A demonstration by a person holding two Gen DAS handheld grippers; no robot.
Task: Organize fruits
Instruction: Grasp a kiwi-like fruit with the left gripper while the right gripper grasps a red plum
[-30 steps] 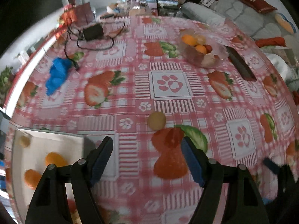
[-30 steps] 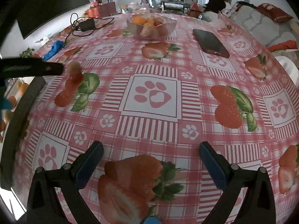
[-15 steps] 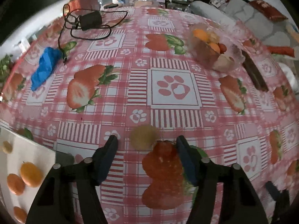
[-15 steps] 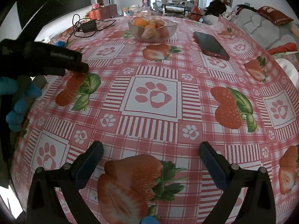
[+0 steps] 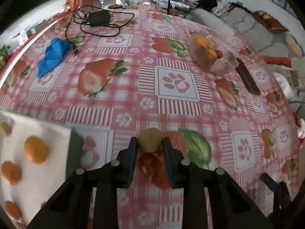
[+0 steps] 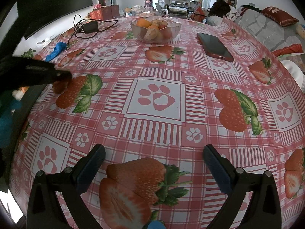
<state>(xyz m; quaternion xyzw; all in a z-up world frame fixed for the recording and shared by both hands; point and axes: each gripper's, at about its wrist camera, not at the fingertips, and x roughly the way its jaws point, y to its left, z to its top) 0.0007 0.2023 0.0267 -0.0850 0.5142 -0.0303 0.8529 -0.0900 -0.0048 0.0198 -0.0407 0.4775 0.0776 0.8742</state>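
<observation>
Strawberry-print counter [image 5: 122, 87]: left claw [image 5: 150, 143] pinches the small tan fruit [image 5: 150, 139], right claw [image 6: 153, 155] gapes idle; lift gently, avoid squeezing harder.

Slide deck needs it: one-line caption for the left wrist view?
Left gripper shut on a small yellow-brown fruit on the strawberry tablecloth.

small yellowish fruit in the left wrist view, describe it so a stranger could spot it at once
On the red-and-white checked tablecloth, look near the close edge, right of the white board holding round orange fruits. The small round yellowish-tan fruit sits pinched in the left hand-held gripper, the only real fruit off the board there.
</observation>
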